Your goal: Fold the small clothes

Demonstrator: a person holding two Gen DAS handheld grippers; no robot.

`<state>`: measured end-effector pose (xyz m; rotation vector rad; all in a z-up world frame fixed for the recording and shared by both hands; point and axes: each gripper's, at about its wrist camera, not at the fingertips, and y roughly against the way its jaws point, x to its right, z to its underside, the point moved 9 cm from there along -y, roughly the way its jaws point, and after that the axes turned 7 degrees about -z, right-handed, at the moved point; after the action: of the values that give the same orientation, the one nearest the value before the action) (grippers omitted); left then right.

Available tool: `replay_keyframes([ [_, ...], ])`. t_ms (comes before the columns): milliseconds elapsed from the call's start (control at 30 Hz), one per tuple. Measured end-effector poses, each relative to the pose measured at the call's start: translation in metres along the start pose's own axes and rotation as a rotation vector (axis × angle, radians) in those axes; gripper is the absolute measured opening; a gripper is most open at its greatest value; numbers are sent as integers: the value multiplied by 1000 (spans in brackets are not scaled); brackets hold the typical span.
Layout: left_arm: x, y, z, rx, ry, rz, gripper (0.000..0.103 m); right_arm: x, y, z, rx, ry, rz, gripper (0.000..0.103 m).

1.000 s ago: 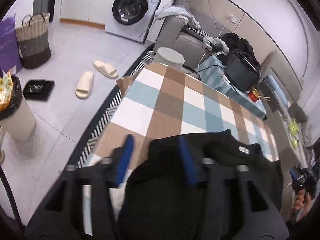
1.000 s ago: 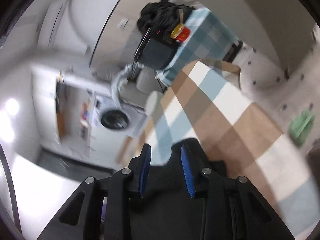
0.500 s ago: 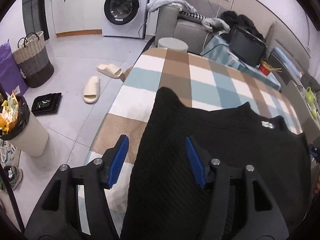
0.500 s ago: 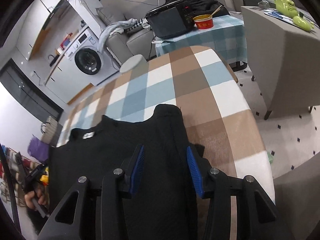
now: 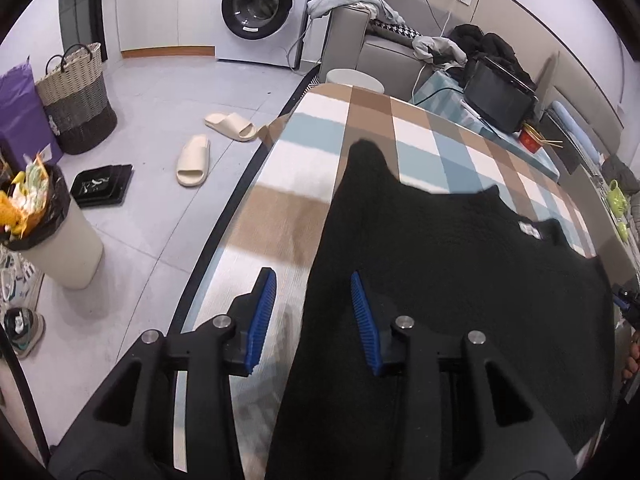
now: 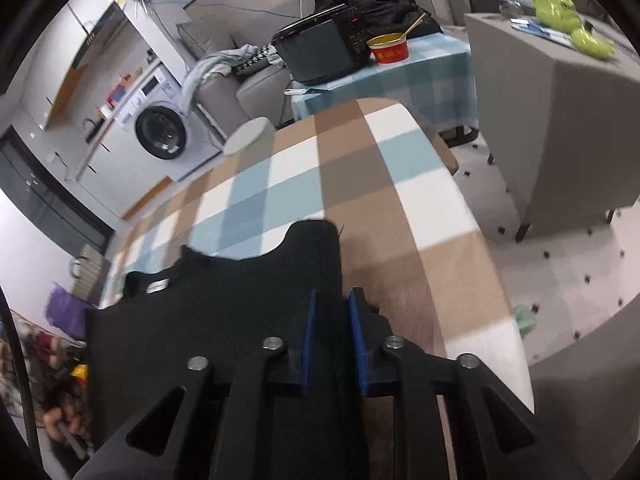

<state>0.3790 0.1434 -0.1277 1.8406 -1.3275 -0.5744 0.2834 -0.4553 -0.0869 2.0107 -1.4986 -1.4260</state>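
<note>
Checked cloth in brown, blue and white covers the table, and on it lies the black garment, spread flat with its neckline label facing up and one strap-like corner reaching toward the far end. Around the table, the room is busy: a washing machine stands against the back wall, a grey sofa carries loose clothes, a pair of cream slippers lies on the pale tiled floor, and a woven basket sits near a bin stuffed with rubbish. Over on a second, teal-checked table there's a black appliance and a red bowl. Now the left gripper: its blue pads stand fairly wide and are closing, straddling the garment's side edge, with bare tablecloth under one finger and black fabric under the other, and no pinch on it yet. The right gripper is narrow, its jaws closing with the garment's other edge running up between the pads; they appear to press on the cloth. Hard to read: the garment's near hem is hidden under both grippers' black bodies, and a hand at the lower left of the right view is blurred. At the left view's right rim, only a sliver of fingers and a blue part show, cut off by the lens edge.
</note>
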Motion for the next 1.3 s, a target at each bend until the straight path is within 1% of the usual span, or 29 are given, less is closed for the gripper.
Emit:
replay_keyframes([
  [33,-3,7,7,-1,0,4,38,-1,8,8,1,-12,-11,44],
  [67,-5,13,15,-2,0,7,40,-2,18,19,7,-15,-18,45],
  [100,-6,17,21,-6,-3,9,44,-4,23,25,7,-10,-23,45],
  [167,-6,22,36,-21,-11,14,44,-6,33,43,0,-10,-33,48],
  [200,-5,23,44,-33,-21,13,44,-8,34,53,-12,-14,-43,52],
  [300,0,26,61,-43,-40,8,44,-12,32,69,-30,10,-46,53],
  [367,3,27,69,-52,-48,18,44,-14,26,74,-40,25,-45,52],
  [400,5,28,72,-55,-55,21,42,-14,22,75,-51,21,-46,52],
  [467,9,29,76,-48,-70,21,34,-15,15,75,-63,14,-54,44],
  [533,16,30,78,-43,-87,34,19,-16,8,75,-75,36,-35,25],
  [567,19,30,78,-38,-96,37,17,-16,5,74,-75,41,-32,22],
  [600,21,29,77,-29,-103,24,16,-16,3,72,-73,46,-30,18],
  [733,28,22,70,-29,-100,19,16,-11,-4,58,-51,28,0,17],
  [800,30,22,68,-38,-91,12,16,-9,-6,53,-51,8,11,19],
  [833,30,24,67,-40,-83,9,16,-9,-6,54,-68,2,19,22],
  [867,30,27,67,-35,-79,10,16,-10,-3,55,-73,6,18,22],
  [900,28,32,69,-27,-75,7,16,-13,2,56,-65,17,21,25],
  [933,27,35,69,-26,-74,7,17,-16,10,60,-58,39,33,32],
  [967,26,40,72,-25,-72,9,17,-19,16,63,-55,52,35,37],
  [1000,25,45,74,-21,-70,12,18,-24,23,68,-47,64,26,47],
  [1067,25,58,80,-8,-76,15,28,-35,39,81,-34,105,24,56],
  [1100,26,64,83,-2,-83,17,42,-38,44,86,-36,120,32,67],
  [1133,28,71,87,6,-91,18,53,-43,50,95,-42,141,44,76],
  [1200,34,86,95,27,-104,28,59,-50,58,108,-37,150,36,77],
  [1267,43,98,104,35,-120,54,64,-59,65,124,-36,146,12,78],
  [1300,48,102,108,40,-126,62,71,-65,66,131,-41,154,1,79],
])
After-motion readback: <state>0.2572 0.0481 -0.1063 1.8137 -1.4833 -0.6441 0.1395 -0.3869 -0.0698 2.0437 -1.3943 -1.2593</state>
